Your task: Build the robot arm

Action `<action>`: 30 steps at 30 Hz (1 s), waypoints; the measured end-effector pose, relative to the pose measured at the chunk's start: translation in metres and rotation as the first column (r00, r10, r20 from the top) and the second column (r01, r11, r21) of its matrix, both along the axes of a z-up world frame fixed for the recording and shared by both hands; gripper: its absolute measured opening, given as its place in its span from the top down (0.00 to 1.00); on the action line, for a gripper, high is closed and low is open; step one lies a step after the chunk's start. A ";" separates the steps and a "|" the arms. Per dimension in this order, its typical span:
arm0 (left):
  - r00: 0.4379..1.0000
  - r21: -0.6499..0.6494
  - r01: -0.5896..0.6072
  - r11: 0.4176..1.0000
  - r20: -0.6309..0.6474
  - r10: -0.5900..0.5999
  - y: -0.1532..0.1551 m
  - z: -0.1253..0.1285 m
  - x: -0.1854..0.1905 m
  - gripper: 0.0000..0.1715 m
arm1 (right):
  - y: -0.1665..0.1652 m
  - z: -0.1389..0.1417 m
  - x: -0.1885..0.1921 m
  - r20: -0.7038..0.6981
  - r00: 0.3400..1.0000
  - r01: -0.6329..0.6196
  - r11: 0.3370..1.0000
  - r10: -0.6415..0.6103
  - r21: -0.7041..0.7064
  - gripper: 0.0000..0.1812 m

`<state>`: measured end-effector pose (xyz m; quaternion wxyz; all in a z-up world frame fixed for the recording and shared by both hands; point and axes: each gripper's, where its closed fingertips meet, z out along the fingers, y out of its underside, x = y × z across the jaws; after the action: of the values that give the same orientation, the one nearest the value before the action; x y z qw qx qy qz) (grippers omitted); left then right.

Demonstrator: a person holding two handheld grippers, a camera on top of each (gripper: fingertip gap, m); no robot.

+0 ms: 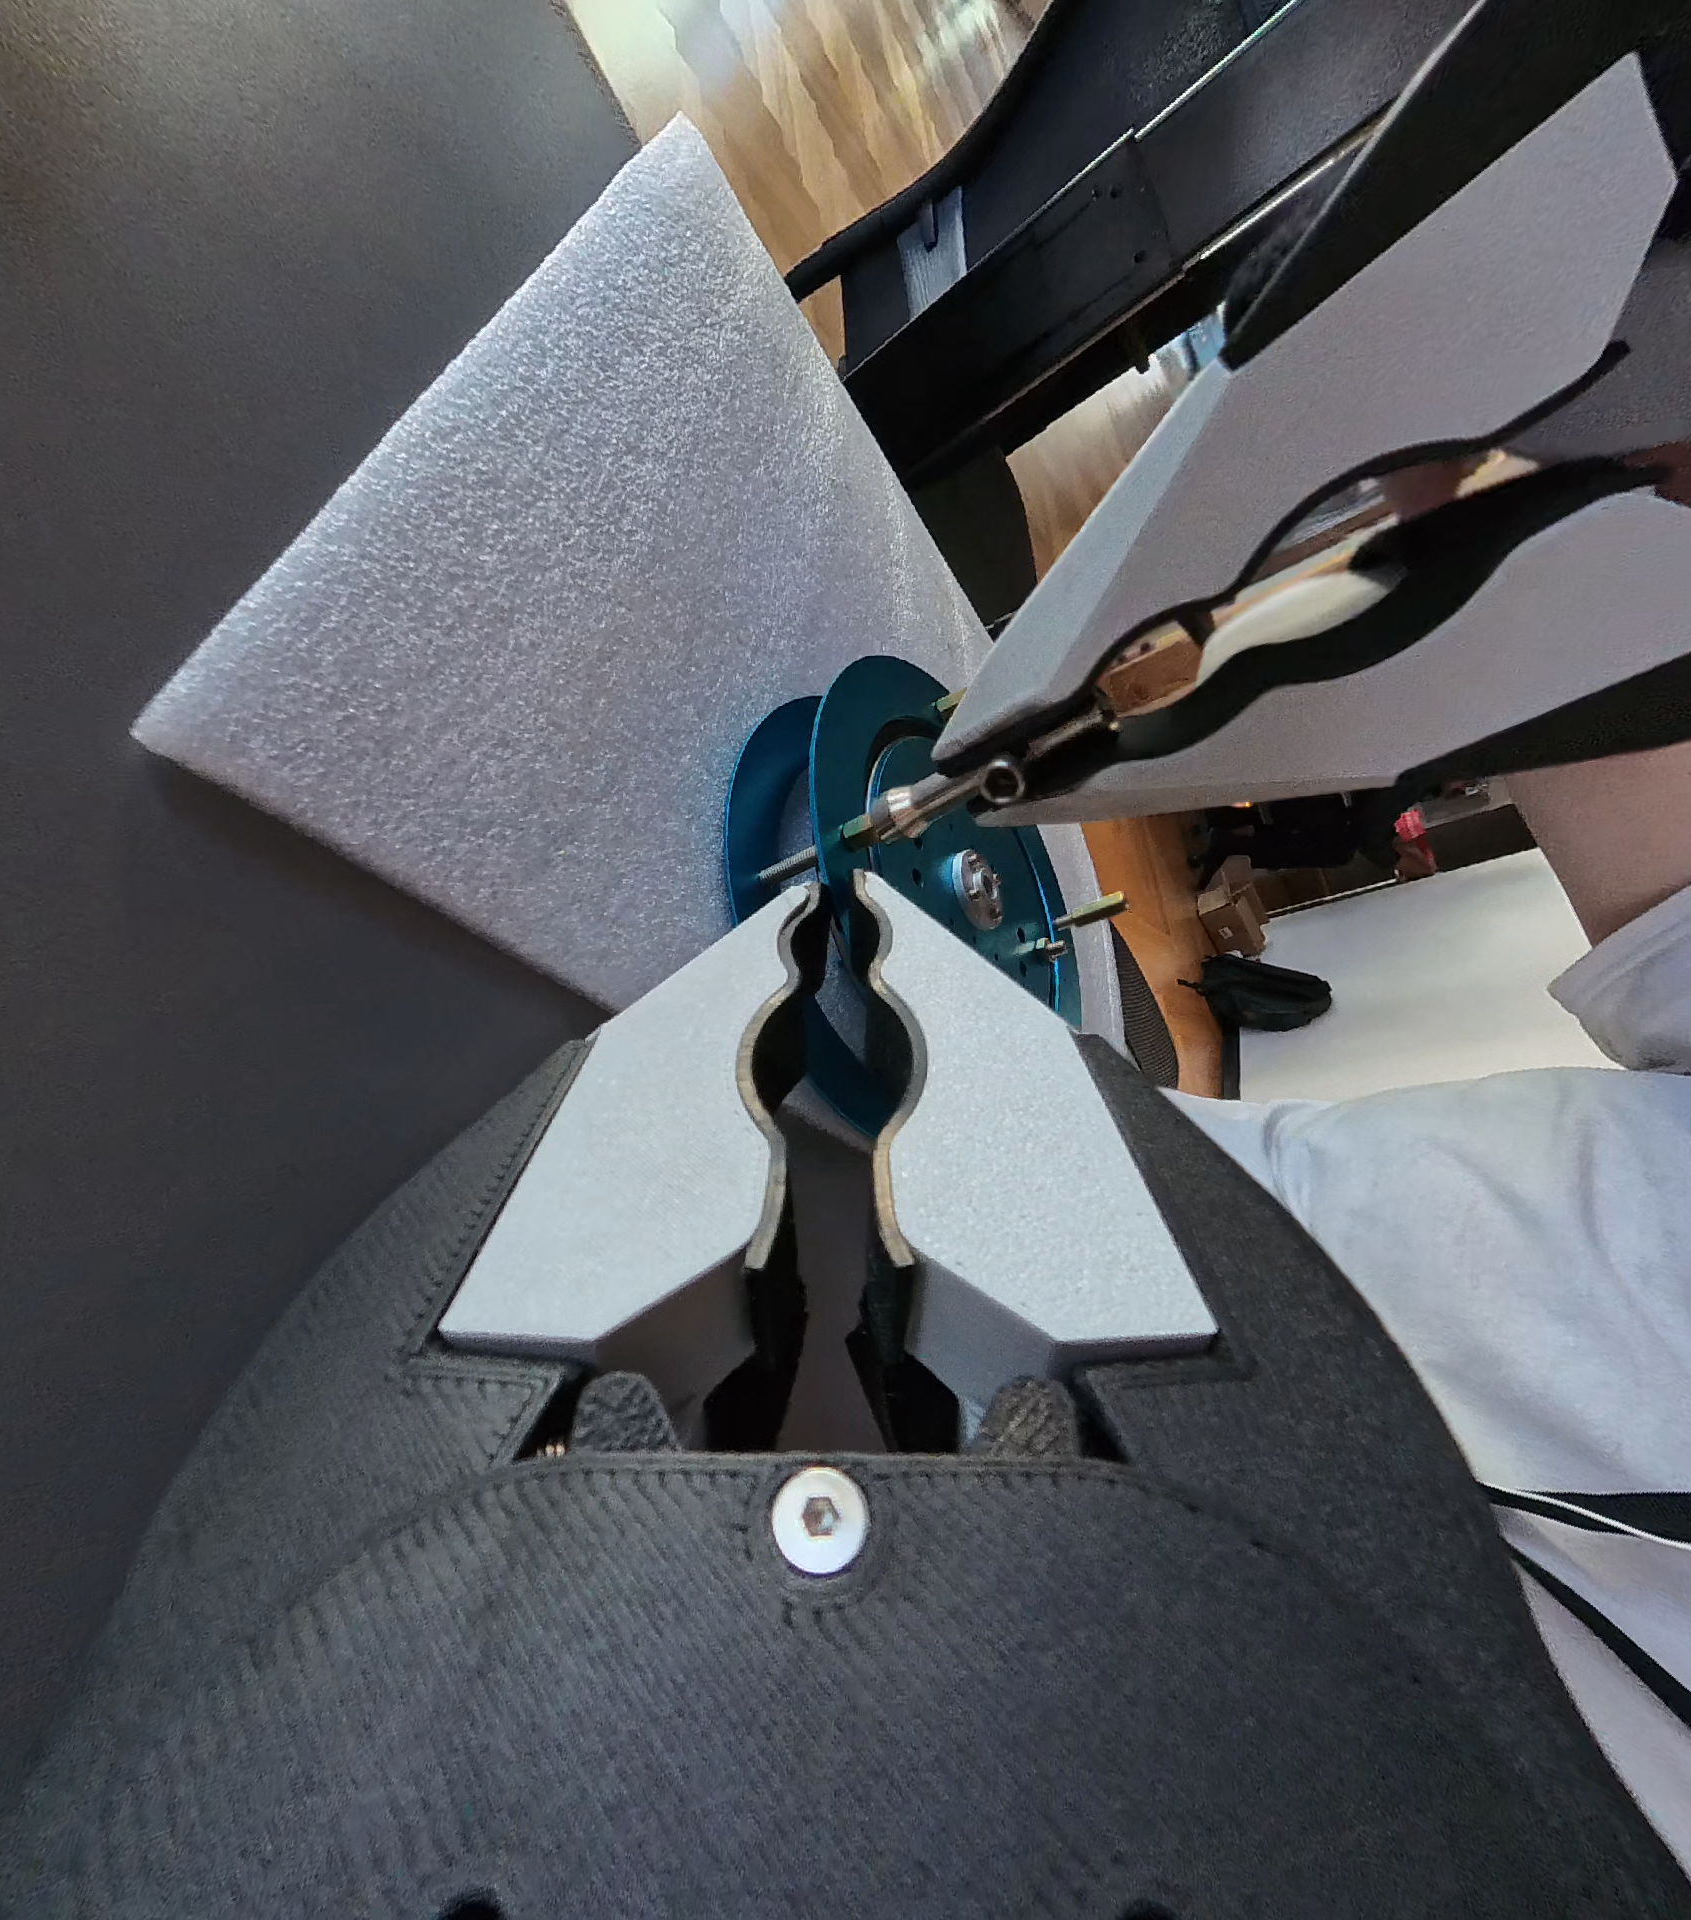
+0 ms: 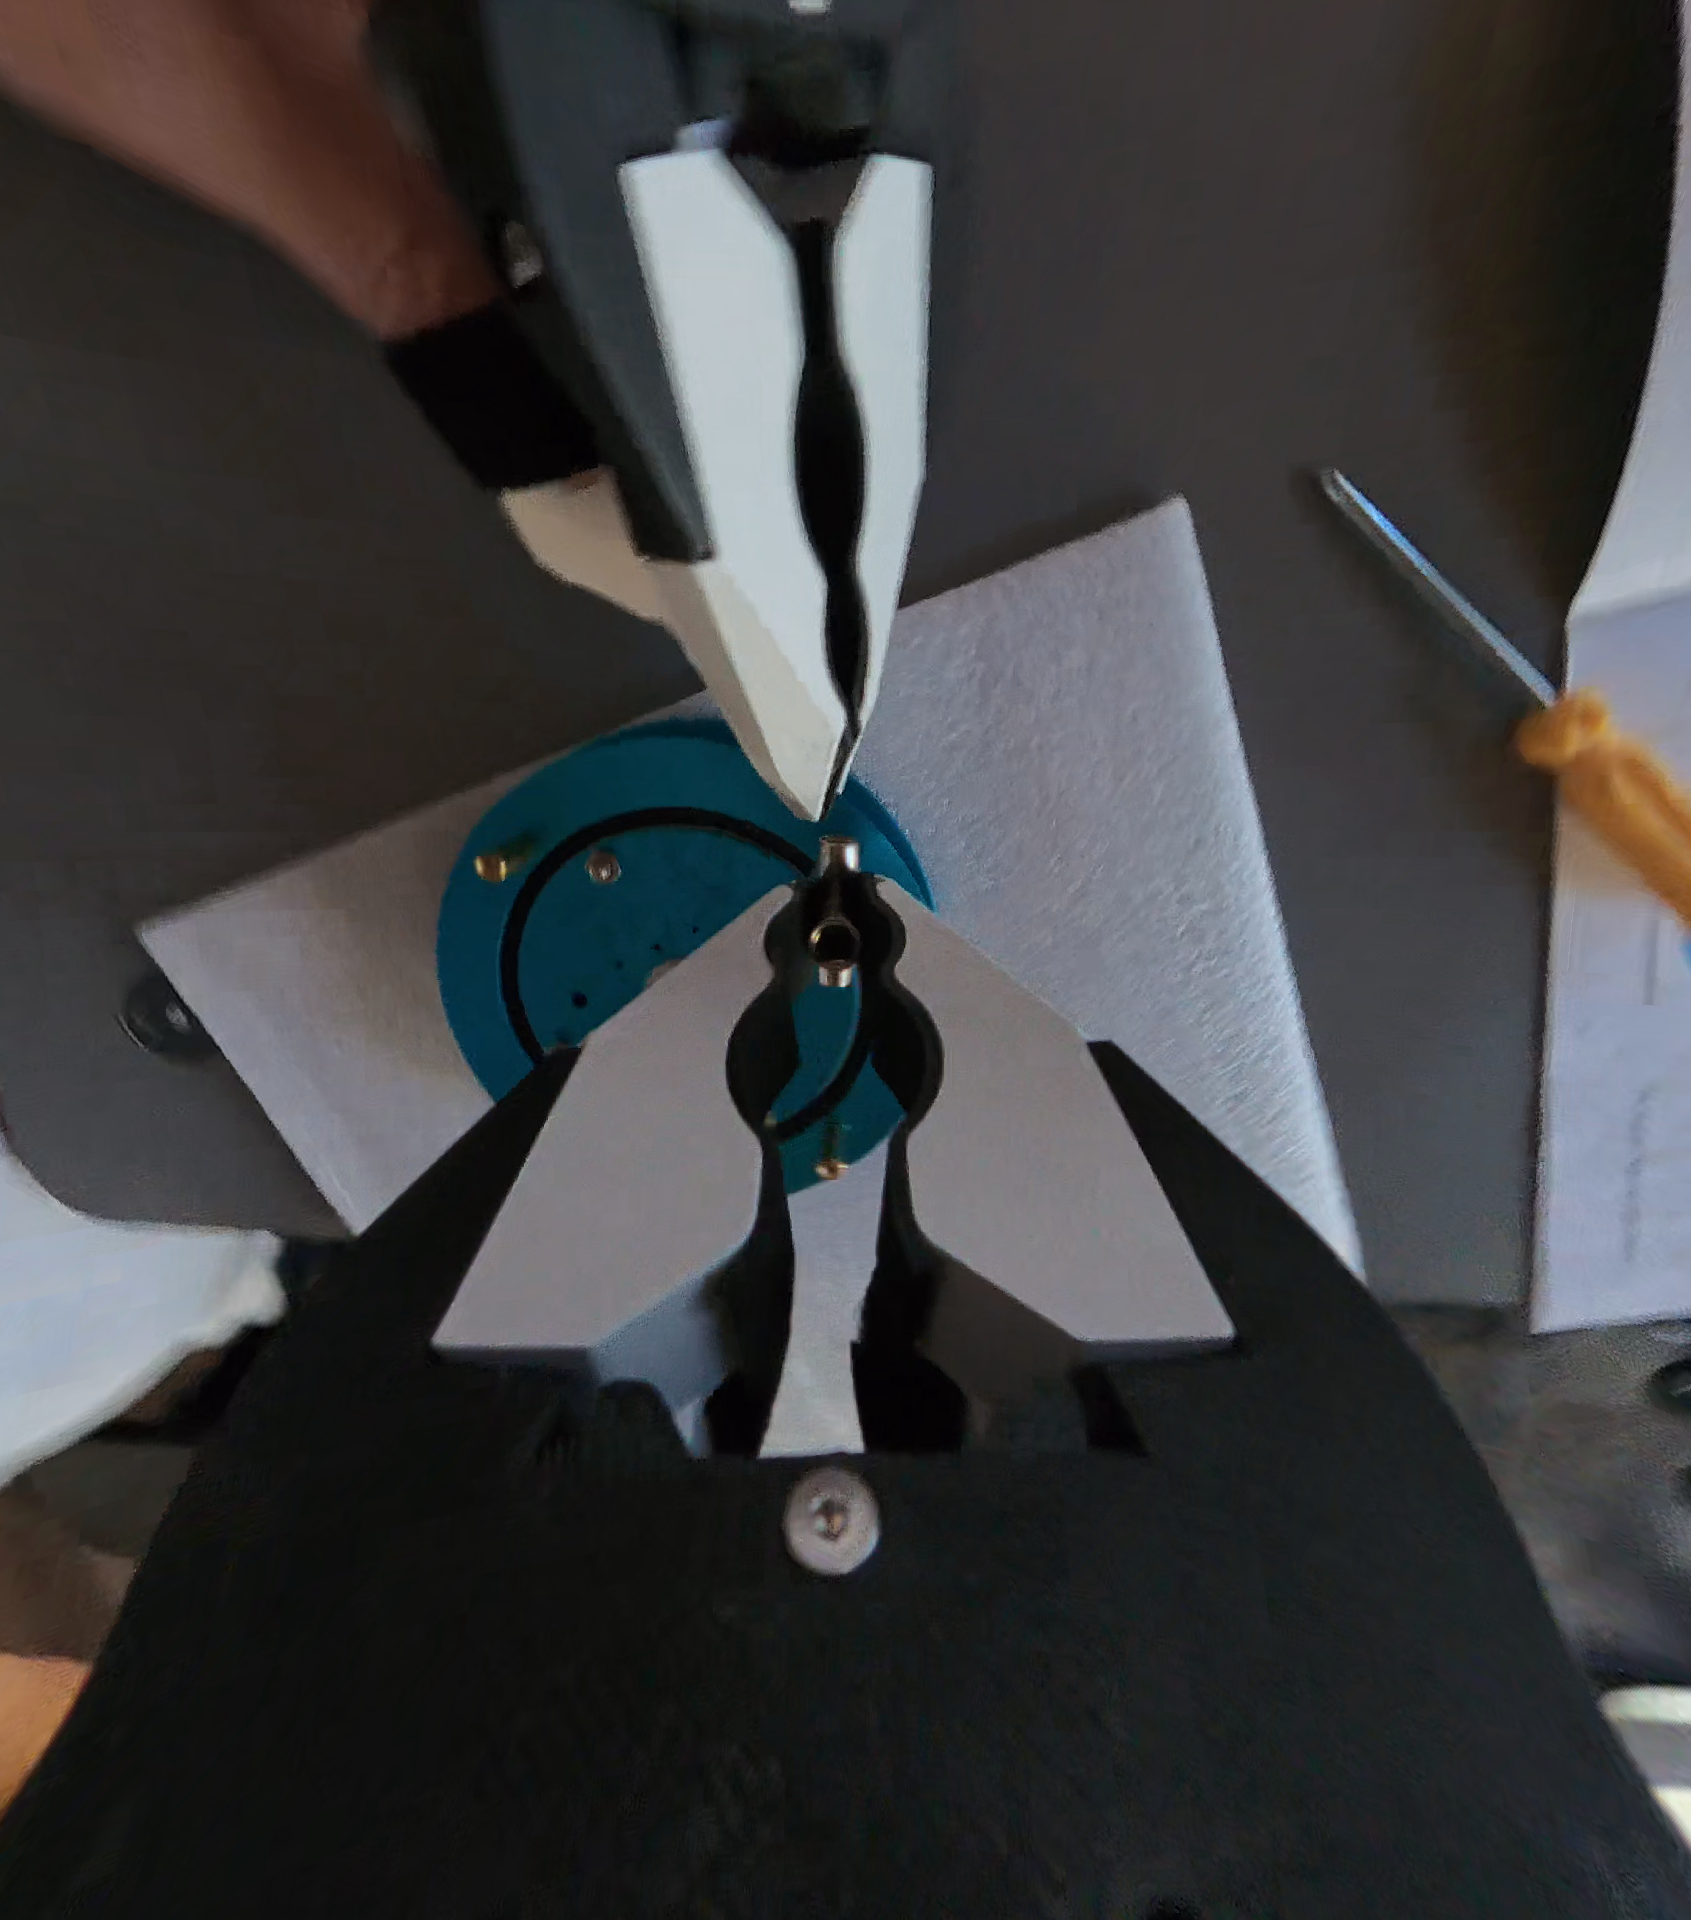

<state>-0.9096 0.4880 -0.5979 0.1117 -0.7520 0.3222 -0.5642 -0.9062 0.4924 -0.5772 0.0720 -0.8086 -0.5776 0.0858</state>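
The right gripper (image 2: 833, 914) holds a small metal tool (image 2: 833, 940) in its jaws, and the left gripper (image 1: 836, 894) pinches the blue disc (image 1: 966, 894) rim on white foam (image 1: 508, 582).

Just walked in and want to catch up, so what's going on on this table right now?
A person is working with two hand-held claws over a blue metal disc assembly lying on a white foam sheet. The left claw is shut on the edge of the upper disc. The right claw grips a small metal socket tool set on one of the brass standoffs. An orange-handled screwdriver lies to the side on the grey table, beside printed sheets.
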 end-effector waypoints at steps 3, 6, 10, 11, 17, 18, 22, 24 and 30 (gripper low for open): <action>1.000 0.009 -0.003 1.000 -0.008 0.003 0.000 0.000 0.000 1.00 | 0.001 0.000 0.001 -0.034 0.962 0.269 0.962 -0.270 -0.035 0.96; 1.000 0.007 -0.008 1.000 -0.010 0.008 0.000 0.000 0.000 0.99 | 0.001 0.000 0.001 -0.057 0.918 0.388 0.919 -0.392 -0.070 0.97; 1.000 0.013 -0.010 1.000 -0.011 0.010 -0.001 0.000 0.000 1.00 | 0.000 0.000 0.001 -0.044 0.932 0.358 0.933 -0.360 -0.039 0.96; 1.000 0.017 -0.011 1.000 -0.012 0.011 0.000 0.000 0.000 1.00 | 0.001 0.000 0.001 -0.037 0.931 0.363 0.931 -0.364 -0.042 0.96; 1.000 0.033 -0.012 0.999 -0.023 0.013 0.000 0.000 0.000 0.99 | 0.001 -0.001 0.000 0.014 0.896 0.444 0.896 -0.444 -0.031 0.96; 1.000 0.036 -0.009 0.999 -0.026 0.010 0.000 0.000 -0.001 0.99 | 0.000 -0.001 -0.001 0.015 0.896 0.445 0.895 -0.444 -0.024 0.96; 0.999 0.113 0.008 0.994 -0.052 -0.002 0.002 0.003 -0.007 0.99 | 0.000 -0.001 -0.001 -0.006 0.884 0.467 0.884 -0.467 -0.036 0.96; 0.999 0.249 -0.011 0.968 -0.028 0.018 0.009 0.016 -0.011 0.90 | 0.000 -0.001 -0.001 -0.014 0.875 0.482 0.874 -0.484 -0.053 0.97; 0.999 0.581 0.048 0.812 -0.032 -0.036 -0.003 0.031 -0.003 0.84 | 0.001 -0.001 0.000 -0.009 0.863 0.503 0.861 -0.505 -0.071 0.97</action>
<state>-0.9128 0.4849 -0.5668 0.3205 -0.6799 0.4969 -0.4336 -0.9061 0.4930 -0.5777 0.0728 -0.9321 -0.3422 0.0941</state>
